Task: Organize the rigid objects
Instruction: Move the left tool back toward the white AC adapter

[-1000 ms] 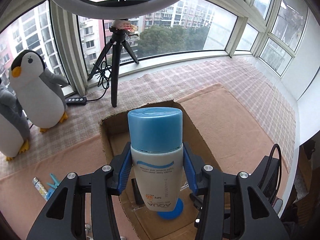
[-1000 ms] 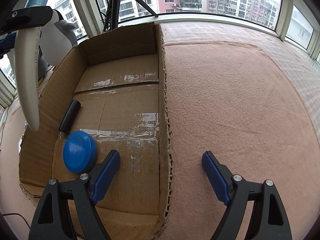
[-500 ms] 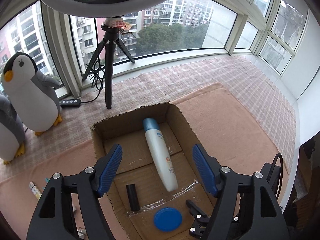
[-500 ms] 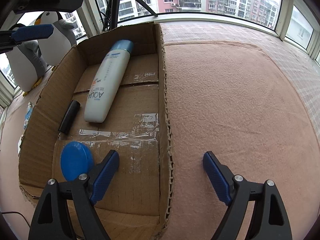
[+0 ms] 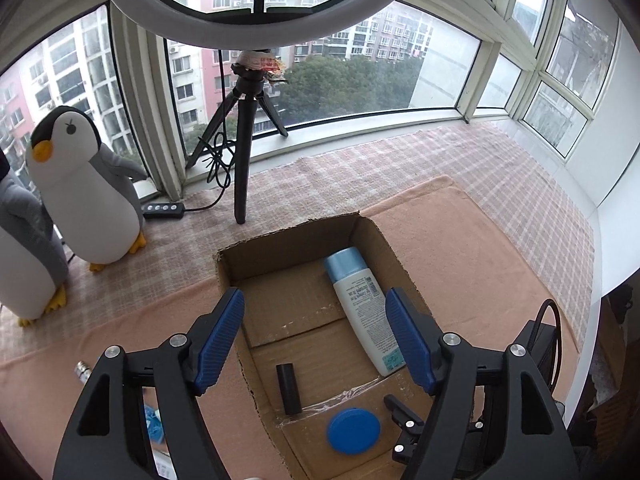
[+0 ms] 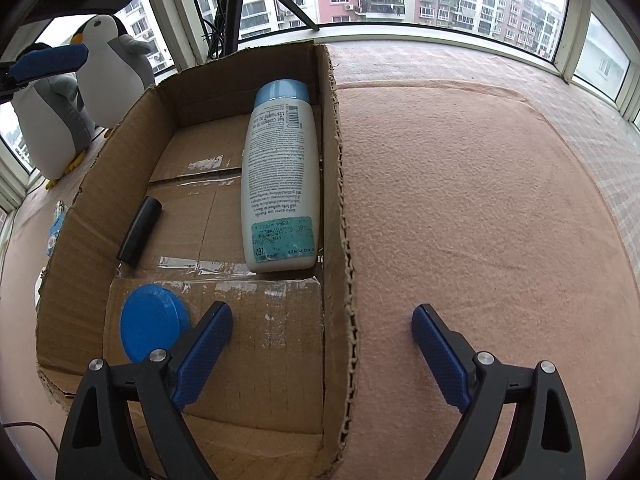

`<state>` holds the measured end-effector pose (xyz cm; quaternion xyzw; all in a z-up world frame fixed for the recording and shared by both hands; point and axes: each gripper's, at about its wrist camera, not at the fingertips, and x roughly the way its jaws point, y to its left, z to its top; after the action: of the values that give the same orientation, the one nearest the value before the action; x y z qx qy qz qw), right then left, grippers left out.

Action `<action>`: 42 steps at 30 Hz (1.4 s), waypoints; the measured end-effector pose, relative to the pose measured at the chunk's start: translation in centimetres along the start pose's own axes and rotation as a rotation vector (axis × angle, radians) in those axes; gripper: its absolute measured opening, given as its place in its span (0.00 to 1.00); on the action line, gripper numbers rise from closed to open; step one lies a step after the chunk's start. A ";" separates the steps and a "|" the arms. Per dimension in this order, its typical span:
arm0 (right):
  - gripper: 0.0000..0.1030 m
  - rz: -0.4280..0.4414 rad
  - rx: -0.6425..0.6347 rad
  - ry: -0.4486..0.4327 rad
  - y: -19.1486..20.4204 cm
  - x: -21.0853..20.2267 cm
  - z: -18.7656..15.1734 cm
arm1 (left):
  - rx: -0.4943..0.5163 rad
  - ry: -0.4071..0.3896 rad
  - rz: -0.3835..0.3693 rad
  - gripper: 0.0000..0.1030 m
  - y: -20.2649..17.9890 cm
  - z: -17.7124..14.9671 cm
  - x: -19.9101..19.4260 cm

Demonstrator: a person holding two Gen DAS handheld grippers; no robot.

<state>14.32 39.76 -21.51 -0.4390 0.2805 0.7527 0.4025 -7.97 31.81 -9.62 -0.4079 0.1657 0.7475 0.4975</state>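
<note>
Lying flat along the cardboard box (image 6: 338, 184) wall, the white bottle (image 6: 280, 184) leaves floor space; left gripper (image 5: 316, 336) and right gripper (image 6: 322, 354) hang spread, both just widened, nothing between them.

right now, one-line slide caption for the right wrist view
Open right gripper straddles the wall of a cardboard box holding a white bottle, black tube and blue lid.

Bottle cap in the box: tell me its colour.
Light blue, on the white bottle lying in the cardboard box; the cap shows best in the right wrist view.
</note>
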 end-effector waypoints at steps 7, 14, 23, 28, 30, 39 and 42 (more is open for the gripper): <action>0.88 -0.001 0.006 -0.003 -0.4 0.1 0.3 | -0.001 -0.027 0.078 0.71 5.8 -2.7 -4.9; 0.95 0.004 -0.004 0.008 -0.3 0.3 0.2 | -0.077 -0.015 0.153 0.71 12.7 -7.6 -8.8; 0.98 -0.004 -0.004 0.010 -0.2 0.3 0.0 | -0.126 0.111 0.182 0.71 15.9 -14.0 -6.9; 0.98 0.001 -0.002 0.011 -0.4 0.2 -0.1 | -0.062 0.149 0.156 0.71 14.4 -15.5 -5.0; 0.98 0.001 -0.002 0.010 -0.3 0.2 -0.1 | -0.024 0.171 0.156 0.71 13.8 -16.0 -4.0; 0.99 -0.001 0.002 0.011 -0.3 0.3 0.0 | 0.033 0.221 0.158 0.71 13.2 -16.4 -1.7; 0.99 -0.004 0.004 0.012 -0.2 0.5 0.2 | 0.047 0.226 0.164 0.71 13.1 -16.4 -1.3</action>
<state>14.23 40.16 -21.88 -0.4433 0.2835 0.7488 0.4030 -11.99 14.38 -20.77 -0.4627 0.2707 0.7310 0.4223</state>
